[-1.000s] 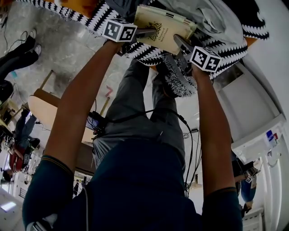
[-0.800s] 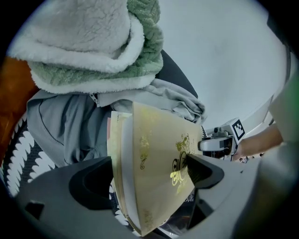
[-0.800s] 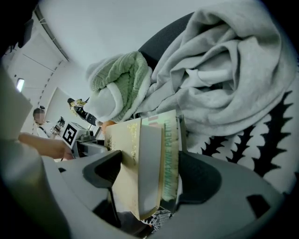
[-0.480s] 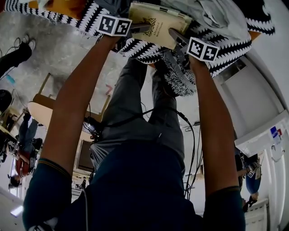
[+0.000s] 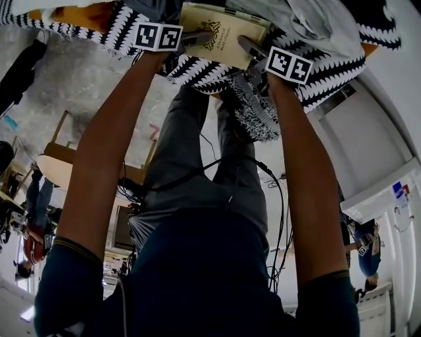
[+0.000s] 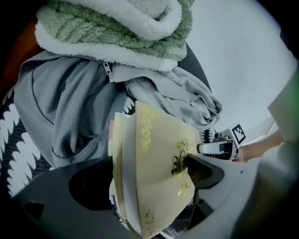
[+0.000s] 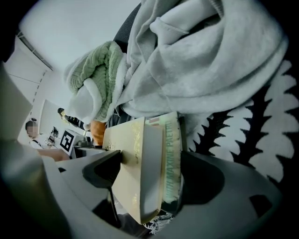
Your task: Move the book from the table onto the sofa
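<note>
One cream book (image 5: 220,31) with gold ornament on its cover is held from both sides, above a black-and-white zigzag blanket (image 5: 329,66) that drapes the orange sofa (image 5: 85,13); whether its lower edge rests on the blanket cannot be told. The left gripper (image 6: 149,179) is clamped on one end of the book, one jaw pressed on the front cover beside the gold emblem and the other behind the page block. The right gripper (image 7: 152,175) is clamped on the opposite end, one jaw on the cover and the other against the side that carries green lettering. A grey zip hoodie (image 6: 70,107) lies crumpled on the blanket just beyond the book, and a green fleece throw (image 6: 107,32) with a white lining is heaped behind it. In the head view the person's bare forearms reach forward to the two marker cubes, with grey trousers (image 5: 191,151) and a patterned slipper (image 5: 253,115) below them and a black cable (image 5: 276,197) trailing across the pale floor.
</note>
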`<state>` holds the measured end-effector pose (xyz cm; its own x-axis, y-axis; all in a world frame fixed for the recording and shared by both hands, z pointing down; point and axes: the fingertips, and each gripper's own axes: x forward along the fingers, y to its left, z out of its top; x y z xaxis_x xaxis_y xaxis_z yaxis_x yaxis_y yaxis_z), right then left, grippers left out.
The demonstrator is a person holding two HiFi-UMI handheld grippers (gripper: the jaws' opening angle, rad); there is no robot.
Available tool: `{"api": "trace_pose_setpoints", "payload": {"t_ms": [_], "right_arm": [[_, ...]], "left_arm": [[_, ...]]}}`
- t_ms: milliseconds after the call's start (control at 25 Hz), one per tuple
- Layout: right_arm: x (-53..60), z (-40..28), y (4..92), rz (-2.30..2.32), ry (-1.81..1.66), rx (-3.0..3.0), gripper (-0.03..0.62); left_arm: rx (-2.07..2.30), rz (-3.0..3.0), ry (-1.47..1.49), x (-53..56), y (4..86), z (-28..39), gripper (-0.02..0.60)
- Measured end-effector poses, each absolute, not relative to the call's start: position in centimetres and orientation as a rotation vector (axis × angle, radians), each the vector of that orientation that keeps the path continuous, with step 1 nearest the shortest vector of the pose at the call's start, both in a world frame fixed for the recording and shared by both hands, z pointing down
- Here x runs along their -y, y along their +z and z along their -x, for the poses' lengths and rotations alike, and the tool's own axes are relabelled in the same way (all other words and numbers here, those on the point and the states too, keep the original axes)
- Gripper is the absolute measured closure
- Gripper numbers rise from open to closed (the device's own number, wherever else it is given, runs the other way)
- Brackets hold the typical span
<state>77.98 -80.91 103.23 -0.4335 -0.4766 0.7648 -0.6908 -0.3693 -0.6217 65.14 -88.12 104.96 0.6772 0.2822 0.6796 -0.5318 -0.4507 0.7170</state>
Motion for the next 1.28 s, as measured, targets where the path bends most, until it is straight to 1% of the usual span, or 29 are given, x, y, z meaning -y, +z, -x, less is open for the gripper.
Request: {"api": "trace_pose_setpoints", "payload": {"t_ms": [200,400,520,560,600,640,720,760,840,1280], "right_arm": [[80.5,-78.2,102.9,-1.599,1.893,1.606,0.198],[80.3,-79.7,101.3,-1.706,1.867,1.541,0.198],[80.3,-81.1,99.2,-1.758,1.779,1.527,0.202],[80.3,-81.5,98.2,-1.77,1.727,1.532,0.252],[80.4,-81.9,96.9,-1.779,1.671,1.548,0.427],[80.5,-82.0,95.5,-1.78,1.621,1.581,0.545],[81.2,-81.3,92.3,-1.759,1.55,1.698,0.577],[81.5,-80.8,90.8,-1.743,1.513,1.761,0.579],[82.1,-80.1,87.6,-1.722,1.442,1.863,0.579],[83.5,-78.9,70.0,-1.82,1.198,2.193,0.58]], "left_arm": [[0.266,-1.854,0.929,88.6,104.4,-64.7,0.1],[0.409,-1.877,0.928,89.9,103.0,-62.3,0.1],[0.487,-1.919,0.922,91.0,100.9,-60.6,0.101],[0.517,-1.942,0.908,91.5,99.8,-60.1,0.103],[0.541,-1.971,0.889,91.9,98.5,-59.8,0.116],[0.555,-2.006,0.868,92.3,97.0,-59.6,0.186],[0.55,-2.082,0.809,92.7,93.3,-59.5,0.495],[0.539,-2.112,0.767,92.8,91.4,-59.6,0.567],[0.52,-2.157,0.683,93.0,87.5,-60.1,0.578],[0.423,-2.44,0.436,91.5,68.1,-63.5,0.578]]}}
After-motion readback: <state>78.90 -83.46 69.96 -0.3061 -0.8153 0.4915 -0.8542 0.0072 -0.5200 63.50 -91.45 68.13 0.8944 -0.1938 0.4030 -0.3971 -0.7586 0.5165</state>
